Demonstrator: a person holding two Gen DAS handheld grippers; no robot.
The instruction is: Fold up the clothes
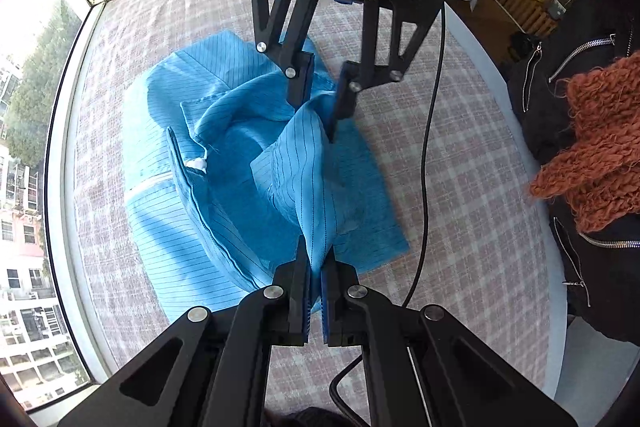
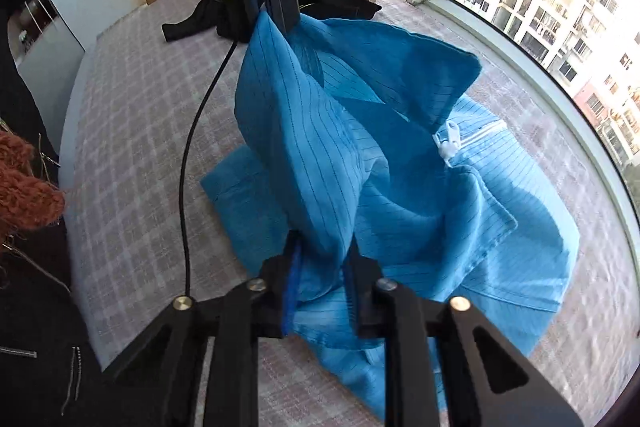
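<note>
Checked cloth covers the desk (image 1: 460,163) beside a curved window, and on it lies a blue pinstriped garment (image 1: 180,219) with a white zipper, half lifted in a crumpled ridge. Both ends of that ridge are pinched: the left hand-held gripper (image 1: 316,267) is pressed together on one end, the right hand-held gripper (image 2: 318,259) clamps the other. Folding cleanly probably means pulling the held edge taut, carrying it level over the flat part, and lowering both ends together.
</note>
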